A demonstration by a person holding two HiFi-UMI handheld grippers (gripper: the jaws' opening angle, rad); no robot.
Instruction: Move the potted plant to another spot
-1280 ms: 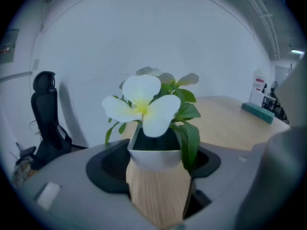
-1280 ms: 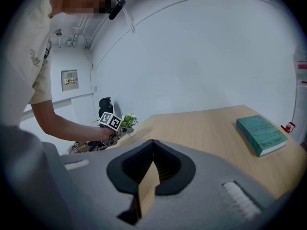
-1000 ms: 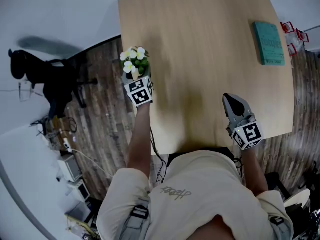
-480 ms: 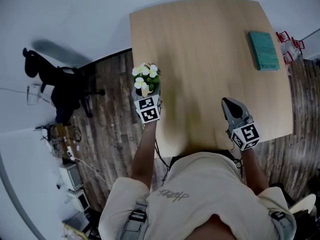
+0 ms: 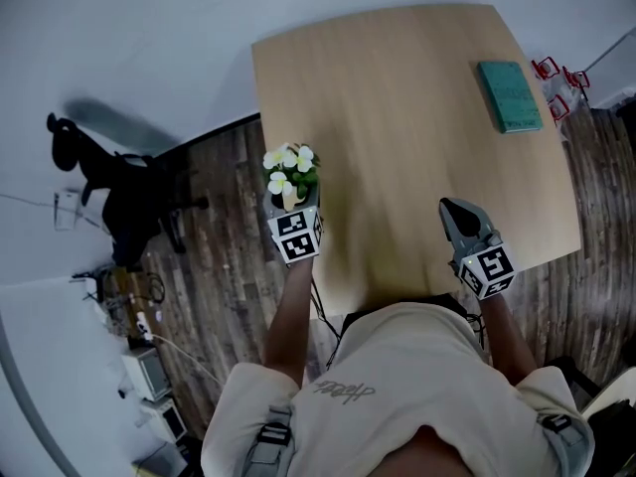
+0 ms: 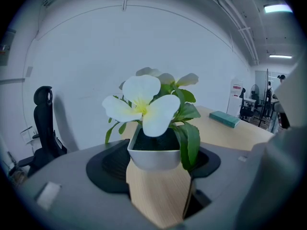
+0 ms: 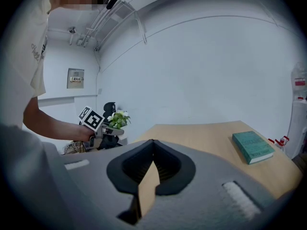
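Note:
The potted plant (image 5: 290,170), white flowers and green leaves in a small white pot, is at the left edge of the wooden table (image 5: 397,87). My left gripper (image 5: 291,201) is shut on the pot. In the left gripper view the pot (image 6: 153,153) sits between the two jaws with table wood showing below it. I cannot tell whether the pot rests on the table. My right gripper (image 5: 453,208) hovers near the table's front right, shut, holding nothing. In the right gripper view its jaws (image 7: 152,143) meet at the tips, and the plant (image 7: 118,118) shows far to the left.
A teal book (image 5: 510,95) lies at the table's far right corner. A black office chair (image 5: 119,182) stands on the wooden floor to the left of the table, with cables and boxes (image 5: 139,336) nearer me. A red item (image 5: 556,73) sits beyond the right edge.
The head view has shifted, so everything sits lower in frame. The left gripper still holds the plant at the table's left edge, and the right gripper has stayed put.

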